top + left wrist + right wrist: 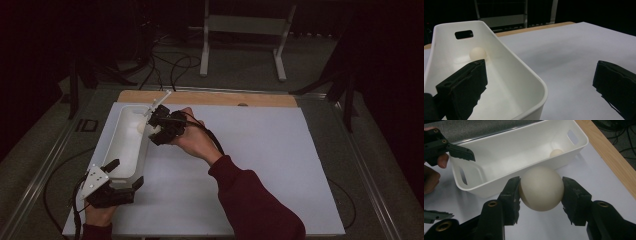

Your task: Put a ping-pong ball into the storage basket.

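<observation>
A cream ball point(541, 188) sits between the jaws of my right gripper point(541, 188), which is shut on it. That gripper point(161, 126) hovers just above the right rim of a long white bin point(125, 147), near its far end. A second, smaller-looking cream ball point(477, 53) lies inside the bin point(506, 65) by the far wall with the handle slot. My left gripper point(126, 172) is at the bin's near end. It stands open point(540, 75), one jaw inside the bin and the other outside over the sheet, neither pressing on the wall.
The bin stands on a white sheet point(260, 160) that covers the table. A wooden table edge point(220, 98) runs along the far side. Behind it a white metal stand point(245, 30) and cables point(170, 65) are on the floor.
</observation>
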### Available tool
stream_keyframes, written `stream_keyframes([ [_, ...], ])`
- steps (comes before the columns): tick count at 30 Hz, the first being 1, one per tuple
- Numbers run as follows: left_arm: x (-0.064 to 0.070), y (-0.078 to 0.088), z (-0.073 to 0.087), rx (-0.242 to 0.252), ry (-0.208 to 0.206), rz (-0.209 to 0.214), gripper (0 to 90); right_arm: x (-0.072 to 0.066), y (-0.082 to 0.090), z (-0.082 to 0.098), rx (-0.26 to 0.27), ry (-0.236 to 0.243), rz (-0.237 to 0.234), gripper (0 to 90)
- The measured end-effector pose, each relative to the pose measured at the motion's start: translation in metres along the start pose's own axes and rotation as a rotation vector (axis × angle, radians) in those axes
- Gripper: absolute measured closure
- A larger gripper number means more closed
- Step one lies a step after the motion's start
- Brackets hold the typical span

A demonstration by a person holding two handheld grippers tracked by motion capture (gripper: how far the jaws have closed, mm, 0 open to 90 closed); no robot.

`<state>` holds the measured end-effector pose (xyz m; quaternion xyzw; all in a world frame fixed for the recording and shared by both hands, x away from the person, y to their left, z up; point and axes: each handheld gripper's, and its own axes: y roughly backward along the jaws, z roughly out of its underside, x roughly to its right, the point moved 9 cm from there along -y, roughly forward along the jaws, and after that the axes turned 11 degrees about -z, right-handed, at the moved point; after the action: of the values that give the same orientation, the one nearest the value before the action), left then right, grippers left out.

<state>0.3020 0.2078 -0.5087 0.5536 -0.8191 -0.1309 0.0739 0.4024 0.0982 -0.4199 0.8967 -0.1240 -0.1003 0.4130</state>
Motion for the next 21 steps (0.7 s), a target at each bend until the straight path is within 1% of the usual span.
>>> stream_keyframes([
  [21, -0.0001, 0.0001, 0.0, 0.0, 0.002, 0.0, 0.0, -0.0065, -0.0019, -0.0077, 0.003, 0.014, -0.009, 50.4],
])
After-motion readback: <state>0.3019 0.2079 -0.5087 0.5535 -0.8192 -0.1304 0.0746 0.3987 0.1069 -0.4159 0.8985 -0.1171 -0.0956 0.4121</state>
